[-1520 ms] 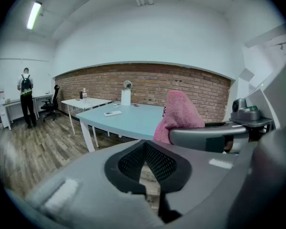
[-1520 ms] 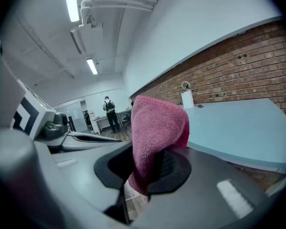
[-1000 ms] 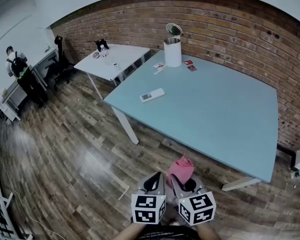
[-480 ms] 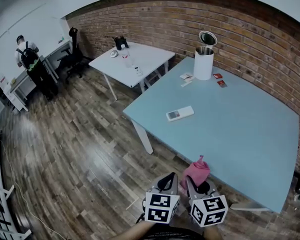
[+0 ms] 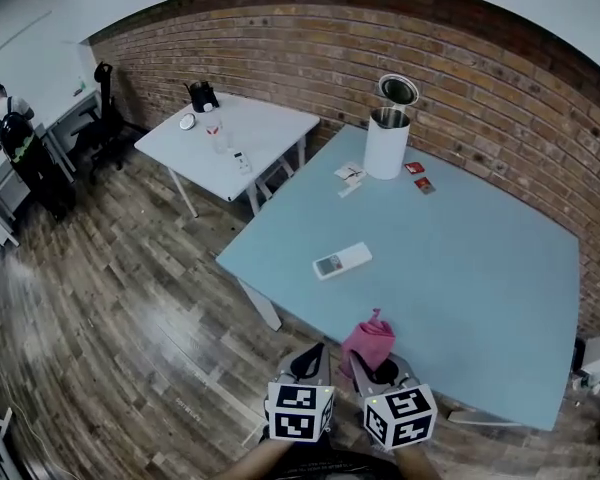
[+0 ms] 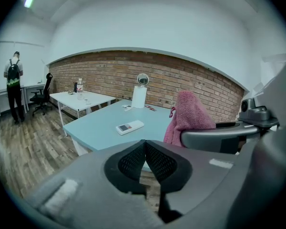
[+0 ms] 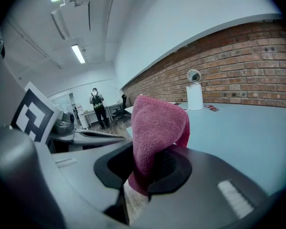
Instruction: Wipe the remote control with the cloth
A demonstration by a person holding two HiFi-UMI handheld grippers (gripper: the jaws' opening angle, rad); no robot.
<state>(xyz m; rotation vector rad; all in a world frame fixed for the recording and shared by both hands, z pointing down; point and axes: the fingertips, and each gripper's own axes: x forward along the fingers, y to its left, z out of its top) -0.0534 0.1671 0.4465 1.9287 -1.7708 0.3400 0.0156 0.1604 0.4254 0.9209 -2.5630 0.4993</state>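
The remote control (image 5: 342, 261) lies near the blue table's (image 5: 470, 268) left edge, with bare top all around it. The pink cloth (image 5: 368, 336) sticks up by the near edge, pinched in the right gripper (image 5: 368, 366). The left gripper (image 5: 310, 360) beside it is closed on nothing. Both tip slightly down.

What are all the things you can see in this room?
blue table: one, light blue, straight ahead
remote control: one, white, on the blue table
cloth: one, pink, pinched in the right gripper
white container: one, lid open, at the blue table's far side
small cards: a few, red and white, beside the container
white table: one, white, further left
office chair: one, black, far left
person: one, dark clothes, far left
left gripper: one, shut, empty
right gripper: one, shut on the cloth
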